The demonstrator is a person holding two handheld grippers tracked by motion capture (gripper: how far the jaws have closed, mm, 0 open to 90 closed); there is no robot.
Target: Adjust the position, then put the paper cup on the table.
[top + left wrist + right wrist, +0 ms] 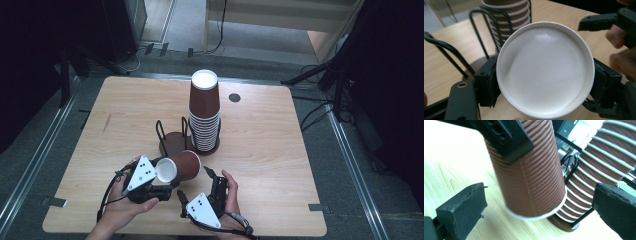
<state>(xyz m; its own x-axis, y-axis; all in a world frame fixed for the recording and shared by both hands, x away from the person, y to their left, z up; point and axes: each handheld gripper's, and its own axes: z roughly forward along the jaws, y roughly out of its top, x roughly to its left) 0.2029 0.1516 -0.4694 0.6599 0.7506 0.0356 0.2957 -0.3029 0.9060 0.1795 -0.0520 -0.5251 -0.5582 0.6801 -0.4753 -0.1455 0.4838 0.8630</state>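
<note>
Left gripper (167, 186) is clamped across the loose cup (178, 166) near its rim, low centre of the high view; cup lies on its side, long axis running rim lower-left to base right, base end pointing toward the right gripper (195, 187); that one stands wide open, nothing in it, and is the nearer to the base. Left gripper view looks straight into the white mouth (545, 68); right gripper view instead gives the ribbed wall and base ring (534, 216) between its open jaws, untouched, with cup stack (599, 167) in its holder (564, 223) behind.
</note>
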